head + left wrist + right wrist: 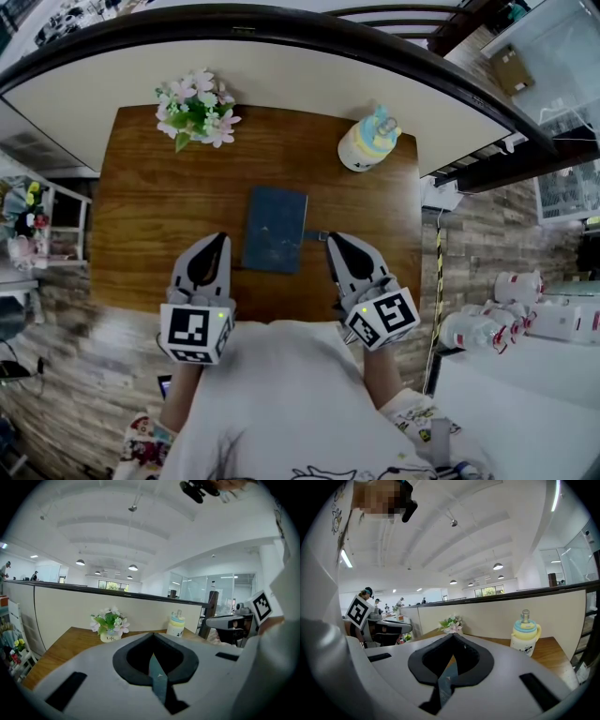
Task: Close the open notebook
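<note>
Left gripper and right gripper: jaws together, gripping nothing. The dark-blue notebook lies flat, cover down, between my two claws, just beside each tip. Likely hazard: either claw drifting inward would catch an edge and skid it across the table.

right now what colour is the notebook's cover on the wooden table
Dark slate blue; the closed rectangular notebook shows best in the head view.

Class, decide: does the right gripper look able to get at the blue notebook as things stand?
Probably yes: the right gripper is close beside the notebook with only table between them, though its shut jaws must open to grip.
</note>
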A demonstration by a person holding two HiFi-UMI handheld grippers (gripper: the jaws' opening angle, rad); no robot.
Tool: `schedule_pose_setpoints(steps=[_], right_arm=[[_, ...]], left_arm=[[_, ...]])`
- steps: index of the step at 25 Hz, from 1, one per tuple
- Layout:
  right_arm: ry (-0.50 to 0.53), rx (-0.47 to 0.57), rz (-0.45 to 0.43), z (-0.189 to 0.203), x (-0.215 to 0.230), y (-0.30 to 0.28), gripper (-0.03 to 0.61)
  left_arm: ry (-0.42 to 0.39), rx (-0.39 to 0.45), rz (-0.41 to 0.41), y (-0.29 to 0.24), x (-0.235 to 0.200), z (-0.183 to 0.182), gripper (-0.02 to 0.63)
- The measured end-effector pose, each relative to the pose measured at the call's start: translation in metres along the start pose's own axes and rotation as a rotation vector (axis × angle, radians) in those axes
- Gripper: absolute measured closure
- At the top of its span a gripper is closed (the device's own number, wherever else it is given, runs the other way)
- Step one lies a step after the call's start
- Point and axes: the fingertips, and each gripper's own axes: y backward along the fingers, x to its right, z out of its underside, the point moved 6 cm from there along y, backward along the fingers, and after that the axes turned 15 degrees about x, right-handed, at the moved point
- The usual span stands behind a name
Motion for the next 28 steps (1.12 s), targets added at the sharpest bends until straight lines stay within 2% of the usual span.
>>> schedule_pose_setpoints(steps=[28], right_arm=[[-0.008,-0.022,0.012,0.0042,0.0024,0.0046,0.580]], left_arm=[[-0.001,-0.022,-0.011,-0.0001,-0.0014,0.0044,0.611]])
